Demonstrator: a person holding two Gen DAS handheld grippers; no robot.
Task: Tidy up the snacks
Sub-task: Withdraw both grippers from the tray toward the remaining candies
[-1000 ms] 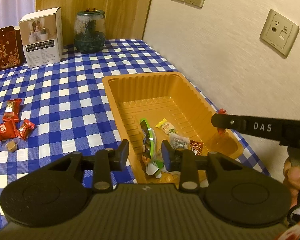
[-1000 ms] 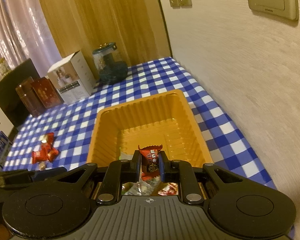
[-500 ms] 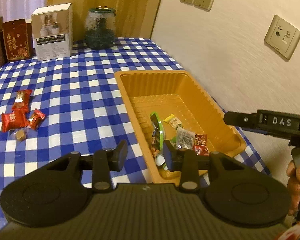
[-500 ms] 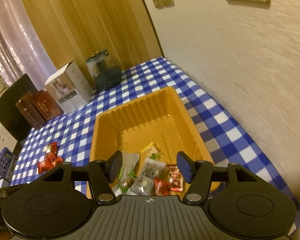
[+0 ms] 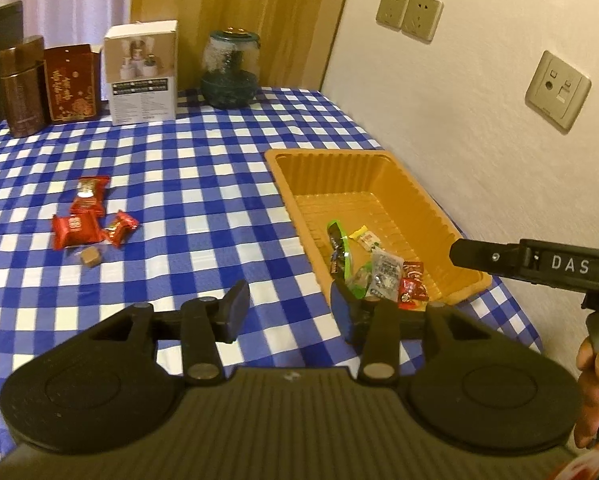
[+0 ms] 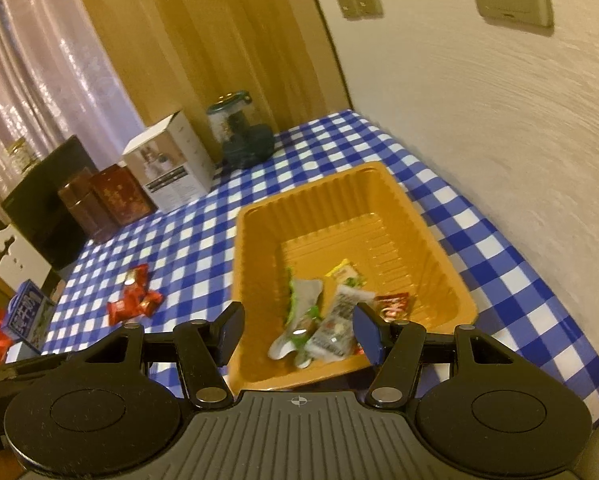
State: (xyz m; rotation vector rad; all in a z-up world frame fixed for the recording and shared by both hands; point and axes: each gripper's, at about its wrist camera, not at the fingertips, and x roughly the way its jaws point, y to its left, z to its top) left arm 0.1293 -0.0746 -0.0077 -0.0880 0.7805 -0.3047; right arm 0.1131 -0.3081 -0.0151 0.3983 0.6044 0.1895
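An orange plastic tray lies on the blue checked tablecloth by the wall. It holds several wrapped snacks, among them a red candy. Loose red candies and a small brown cube lie on the cloth left of the tray. My left gripper is open and empty above the cloth at the tray's near left corner. My right gripper is open and empty above the tray's near end; it also shows in the left wrist view.
At the table's back stand a white box, a dark glass jar, a red box and a brown tin. The wall with sockets runs along the right edge. A blue box sits at the left.
My right gripper opened and let go of the red candy, which now lies in the tray. Both grippers have pulled back and up from the tray, the left one also opening wider.
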